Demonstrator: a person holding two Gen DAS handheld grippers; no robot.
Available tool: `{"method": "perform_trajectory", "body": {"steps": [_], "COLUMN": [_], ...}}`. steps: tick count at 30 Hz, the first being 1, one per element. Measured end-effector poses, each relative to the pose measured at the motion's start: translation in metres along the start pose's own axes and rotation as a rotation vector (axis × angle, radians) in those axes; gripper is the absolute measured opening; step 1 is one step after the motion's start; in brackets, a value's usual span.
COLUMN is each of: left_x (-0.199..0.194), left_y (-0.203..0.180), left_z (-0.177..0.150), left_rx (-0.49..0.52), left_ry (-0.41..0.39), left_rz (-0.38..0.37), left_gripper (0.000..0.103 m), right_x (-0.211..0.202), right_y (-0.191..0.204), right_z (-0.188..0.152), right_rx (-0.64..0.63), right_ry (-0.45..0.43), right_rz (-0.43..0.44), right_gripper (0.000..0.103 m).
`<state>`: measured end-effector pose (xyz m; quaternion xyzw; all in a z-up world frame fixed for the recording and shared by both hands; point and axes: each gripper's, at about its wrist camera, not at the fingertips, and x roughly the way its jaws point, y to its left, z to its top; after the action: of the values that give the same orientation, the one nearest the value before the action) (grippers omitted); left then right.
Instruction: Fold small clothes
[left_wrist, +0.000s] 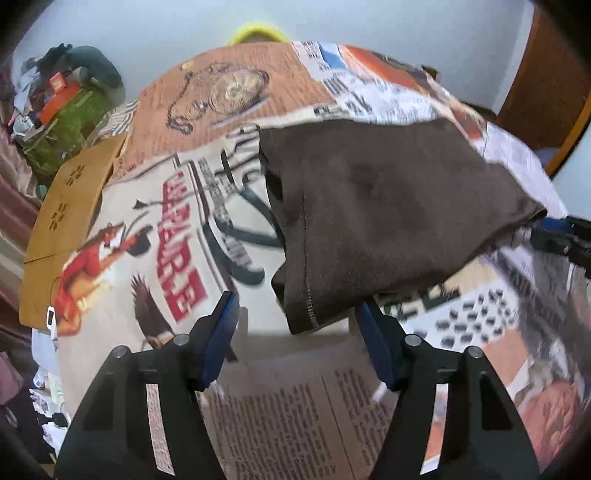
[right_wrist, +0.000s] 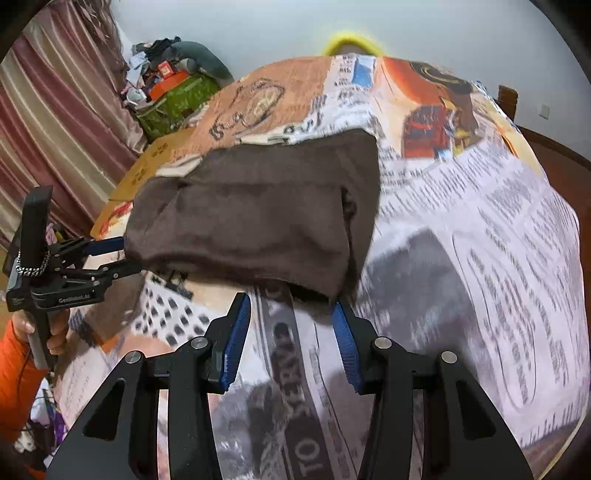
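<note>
While the dark brown garment (right_wrist: 255, 218) lies folded on the newspaper-print tablecloth (right_wrist: 461, 229), the right gripper (right_wrist: 291, 332) hangs at its near edge with blue pads parted, gripping nothing. The left gripper (left_wrist: 299, 325) stands wide apart at the garment's hemmed corner, its pads not pressing the cloth.

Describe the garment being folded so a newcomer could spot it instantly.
Find the table covered by a newspaper-print cloth. On its middle lies a folded dark brown knit garment. It is the only plain, unprinted thing there, soft and matte against the busy print.
</note>
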<state>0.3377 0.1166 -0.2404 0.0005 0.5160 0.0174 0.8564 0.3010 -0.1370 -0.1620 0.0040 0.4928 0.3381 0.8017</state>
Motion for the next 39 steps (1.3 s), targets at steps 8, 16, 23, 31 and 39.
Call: {"method": "perform_trajectory", "body": {"steps": [8,16,23,31,39], "left_x": [-0.013,0.007,-0.004,-0.015,-0.023], "left_y": [0.009,0.021,0.024,0.015,0.005], "left_z": [0.047,0.087,0.075,0.047,0.015], "left_rx": [0.007,-0.043,-0.058,-0.056,-0.057], "left_ry": [-0.085,-0.095,-0.082,-0.028,0.002], "left_rz": [0.032,0.038,-0.084,-0.061,-0.082], "left_gripper": [0.065,0.065,0.067,0.093,0.094], "right_x": [-0.005,0.011,0.041,0.012,-0.033], "right_y": [0.013,0.005,-0.02,-0.012,0.008], "right_z": [0.029,0.061,0.073,0.07,0.048], "right_rx": [-0.048,-0.036,0.03,0.021,-0.049], "right_ry": [-0.082,-0.125,-0.091,-0.135,-0.156], "right_rz": [0.033,0.016,-0.012,0.006,-0.009], "right_gripper": [0.041,0.041,0.041,0.041,0.042]}}
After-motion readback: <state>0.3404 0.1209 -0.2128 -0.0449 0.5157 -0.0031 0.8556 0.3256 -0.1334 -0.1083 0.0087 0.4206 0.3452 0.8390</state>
